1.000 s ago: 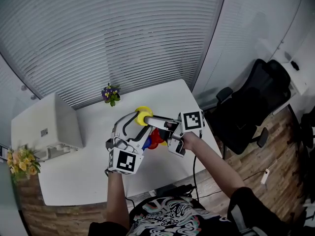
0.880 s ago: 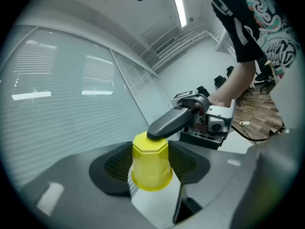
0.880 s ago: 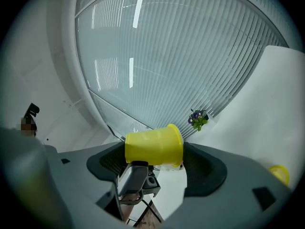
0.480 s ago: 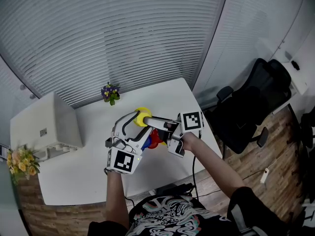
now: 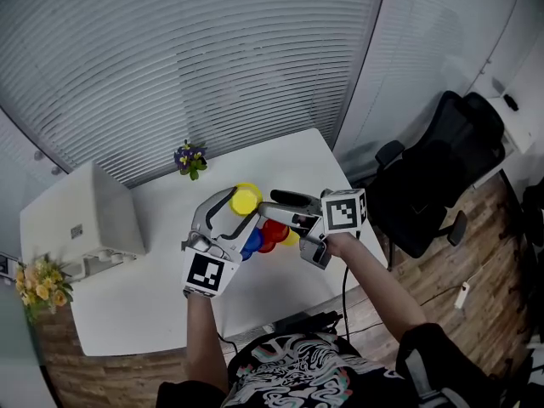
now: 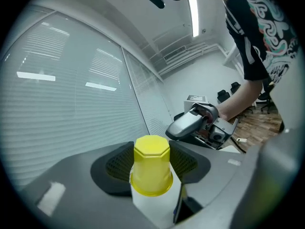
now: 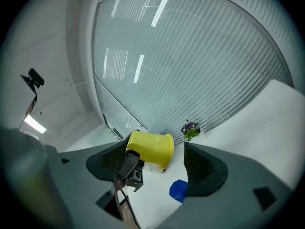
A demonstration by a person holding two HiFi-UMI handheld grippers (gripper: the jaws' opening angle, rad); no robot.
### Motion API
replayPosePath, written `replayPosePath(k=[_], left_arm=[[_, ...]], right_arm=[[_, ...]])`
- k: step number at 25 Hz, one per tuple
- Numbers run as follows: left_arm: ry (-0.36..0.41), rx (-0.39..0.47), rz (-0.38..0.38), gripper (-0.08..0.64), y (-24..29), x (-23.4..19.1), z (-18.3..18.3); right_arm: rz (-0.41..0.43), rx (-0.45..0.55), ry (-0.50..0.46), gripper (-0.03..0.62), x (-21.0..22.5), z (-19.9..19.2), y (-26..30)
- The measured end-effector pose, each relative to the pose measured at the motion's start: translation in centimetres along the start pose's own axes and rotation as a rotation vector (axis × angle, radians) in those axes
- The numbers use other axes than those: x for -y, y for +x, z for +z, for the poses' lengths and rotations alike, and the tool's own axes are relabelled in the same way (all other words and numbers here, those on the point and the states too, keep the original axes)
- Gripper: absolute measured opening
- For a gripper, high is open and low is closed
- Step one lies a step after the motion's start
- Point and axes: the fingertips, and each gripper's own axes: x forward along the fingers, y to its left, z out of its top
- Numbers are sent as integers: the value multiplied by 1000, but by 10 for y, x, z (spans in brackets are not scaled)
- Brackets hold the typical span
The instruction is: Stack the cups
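Observation:
My left gripper (image 5: 242,202) is shut on a yellow cup (image 5: 246,199) and holds it level above the white table (image 5: 144,291). In the left gripper view the yellow cup (image 6: 151,163) sits base-outward between both pads of the left gripper (image 6: 151,162). My right gripper (image 5: 274,207) comes in from the right, its fingertips close to that cup. In the right gripper view the yellow cup (image 7: 150,149) lies near the left pad and apart from the other, so the right gripper (image 7: 155,168) stands open. Red (image 5: 274,230), blue (image 5: 252,243) and yellow (image 5: 291,238) cups lie on the table below.
A white box-shaped appliance (image 5: 93,219) stands at the table's left. A small pot of purple flowers (image 5: 191,160) sits at the back edge, and more flowers (image 5: 38,283) at the far left. A black office chair (image 5: 433,177) is off the table's right side.
Both grippers have rolled a little. The yellow cup in the left gripper has turned with it, now showing a solid face instead of a ring. The right gripper's marker cube has shifted slightly right.

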Motion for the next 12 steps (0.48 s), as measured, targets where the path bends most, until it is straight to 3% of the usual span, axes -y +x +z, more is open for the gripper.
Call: replayPosePath(k=[3, 7, 12], left_arm=[[-88, -6, -26, 229, -1, 1, -2], [-172, 0, -54, 230, -3, 3, -7], [-254, 28, -106, 230, -3, 9, -6]], right_arm=[[-98, 21, -154, 343, 5, 6, -16], [-232, 73, -312, 234, 17, 17, -35], [-304, 38, -527, 159, 15, 12, -38]])
